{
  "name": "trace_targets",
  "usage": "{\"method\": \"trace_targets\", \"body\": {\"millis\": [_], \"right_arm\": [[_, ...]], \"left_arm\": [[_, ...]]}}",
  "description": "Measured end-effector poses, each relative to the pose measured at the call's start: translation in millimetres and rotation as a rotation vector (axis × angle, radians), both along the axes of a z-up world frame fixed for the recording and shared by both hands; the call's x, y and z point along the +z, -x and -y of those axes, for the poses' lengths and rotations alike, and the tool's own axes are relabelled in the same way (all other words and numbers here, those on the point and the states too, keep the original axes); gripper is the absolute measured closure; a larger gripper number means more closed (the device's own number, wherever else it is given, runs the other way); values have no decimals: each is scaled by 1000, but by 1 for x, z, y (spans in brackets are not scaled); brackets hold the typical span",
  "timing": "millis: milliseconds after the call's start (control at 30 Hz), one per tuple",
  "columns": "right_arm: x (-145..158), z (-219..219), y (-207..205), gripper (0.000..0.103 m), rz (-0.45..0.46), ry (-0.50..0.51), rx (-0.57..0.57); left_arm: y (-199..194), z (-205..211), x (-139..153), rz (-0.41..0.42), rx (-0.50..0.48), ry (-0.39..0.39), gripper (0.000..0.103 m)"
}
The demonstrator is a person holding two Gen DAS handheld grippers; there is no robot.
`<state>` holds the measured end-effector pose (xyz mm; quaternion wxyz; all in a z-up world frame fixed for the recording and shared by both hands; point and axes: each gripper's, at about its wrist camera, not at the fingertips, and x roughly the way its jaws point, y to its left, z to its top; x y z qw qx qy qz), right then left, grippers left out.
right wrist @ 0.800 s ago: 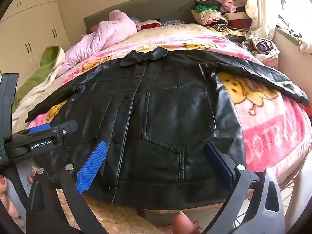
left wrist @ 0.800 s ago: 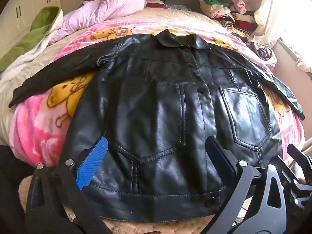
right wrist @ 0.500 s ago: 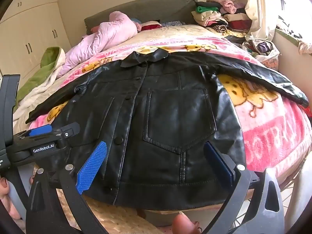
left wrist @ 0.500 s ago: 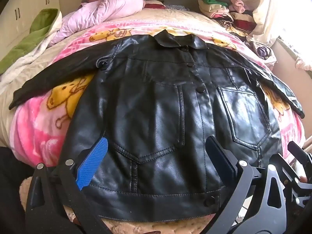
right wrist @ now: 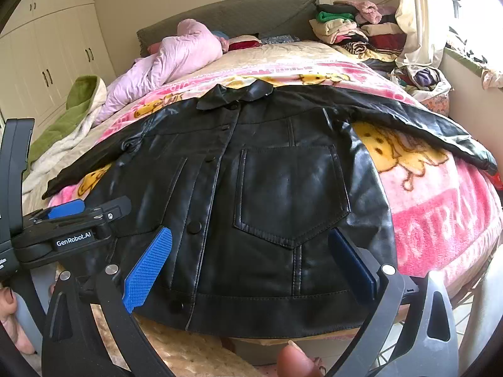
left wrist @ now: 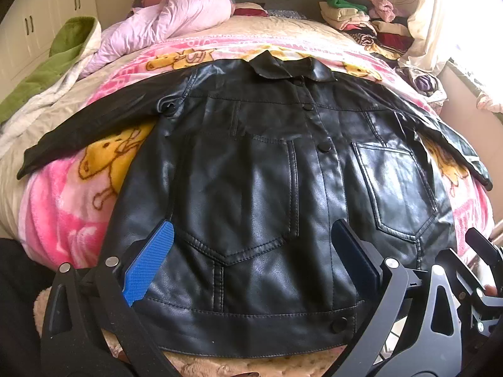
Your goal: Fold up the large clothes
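Note:
A black leather jacket [left wrist: 270,188] lies flat and face up on the bed, buttoned, collar at the far end, both sleeves spread sideways. It also shows in the right wrist view [right wrist: 283,194]. My left gripper [left wrist: 251,260] is open and empty, just above the jacket's hem on its left half. My right gripper [right wrist: 248,264] is open and empty above the hem on the right half. The left gripper also shows in the right wrist view [right wrist: 72,220], at the left edge.
A pink cartoon blanket [left wrist: 72,213] covers the bed under the jacket. A pink quilt [left wrist: 176,22] and a green blanket [left wrist: 63,53] lie at the far left. Stacked folded clothes [right wrist: 345,25] sit at the far right by the curtain. White wardrobes [right wrist: 47,59] stand left.
Both grippers have drifted slightly forward over the hem. The jacket has not moved and both grippers stay open.

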<state>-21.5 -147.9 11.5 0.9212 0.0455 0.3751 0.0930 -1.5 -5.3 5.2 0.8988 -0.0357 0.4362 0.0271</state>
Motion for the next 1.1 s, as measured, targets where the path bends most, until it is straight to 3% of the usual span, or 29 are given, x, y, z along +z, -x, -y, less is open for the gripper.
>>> {"method": "trace_targets", "body": {"millis": [1100], "right_arm": [[4,0,4,4,10,6,4]], "left_arm": [[-1,-4,7,13,1,-3,9]]}}
